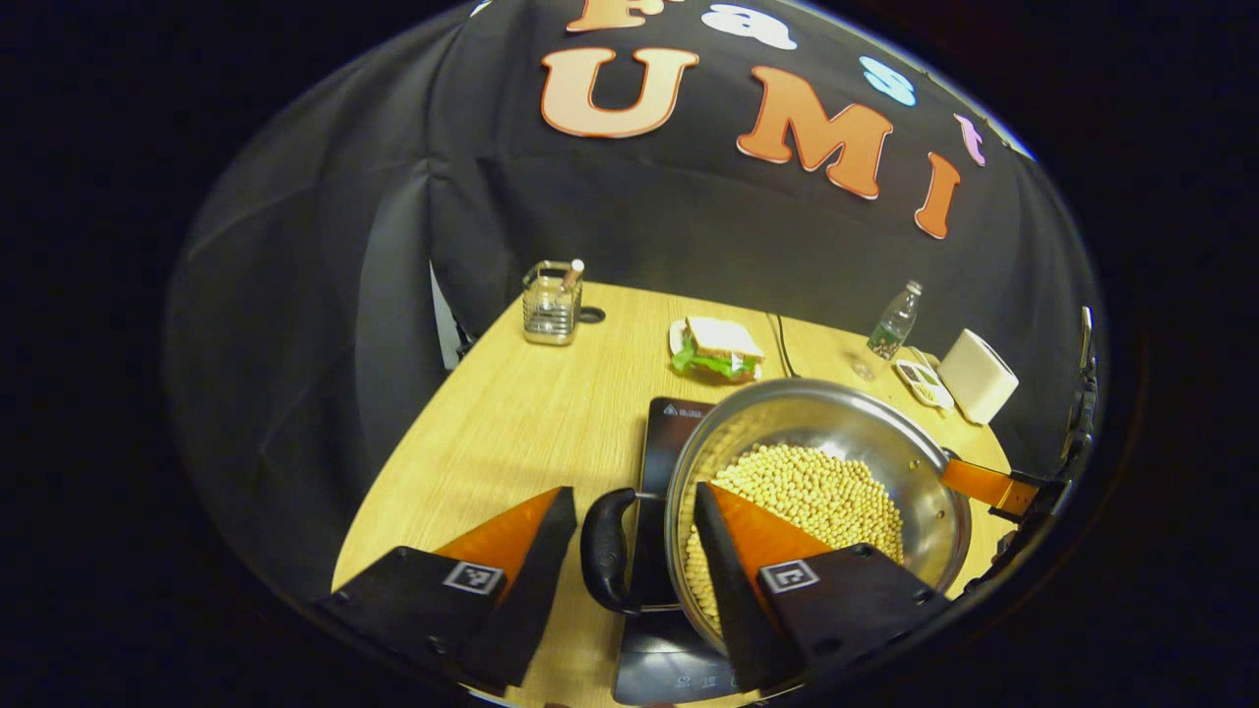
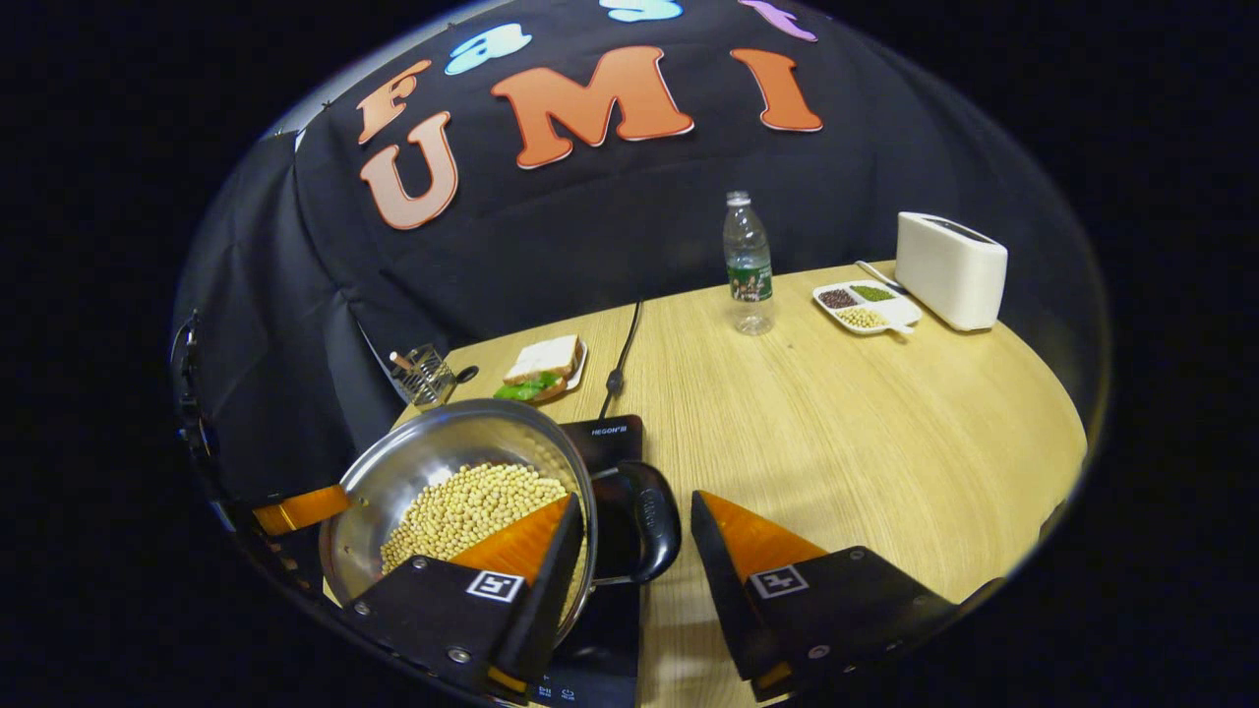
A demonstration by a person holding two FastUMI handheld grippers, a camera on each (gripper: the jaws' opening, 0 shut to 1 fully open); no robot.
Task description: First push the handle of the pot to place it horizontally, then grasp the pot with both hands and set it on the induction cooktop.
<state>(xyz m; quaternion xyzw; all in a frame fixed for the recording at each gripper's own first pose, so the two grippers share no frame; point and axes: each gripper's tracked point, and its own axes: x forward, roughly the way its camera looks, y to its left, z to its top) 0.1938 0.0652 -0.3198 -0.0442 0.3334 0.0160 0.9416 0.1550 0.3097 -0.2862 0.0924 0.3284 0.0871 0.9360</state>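
A wooden table point(image 2: 836, 442) is seen; the induction cooktop point(image 2: 610, 438) lies at seven o'clock, a toaster point(image 2: 949, 258) at two.

The induction cooktop point(image 2: 612, 433) carries a small pale brand word on its far edge in the right gripper view, too small to read with certainty. The water bottle point(image 2: 748, 261) at the far side of the table has a green label whose print is illegible. Each gripper finger bears a square black-and-white marker point(image 1: 473, 577), with no letters.
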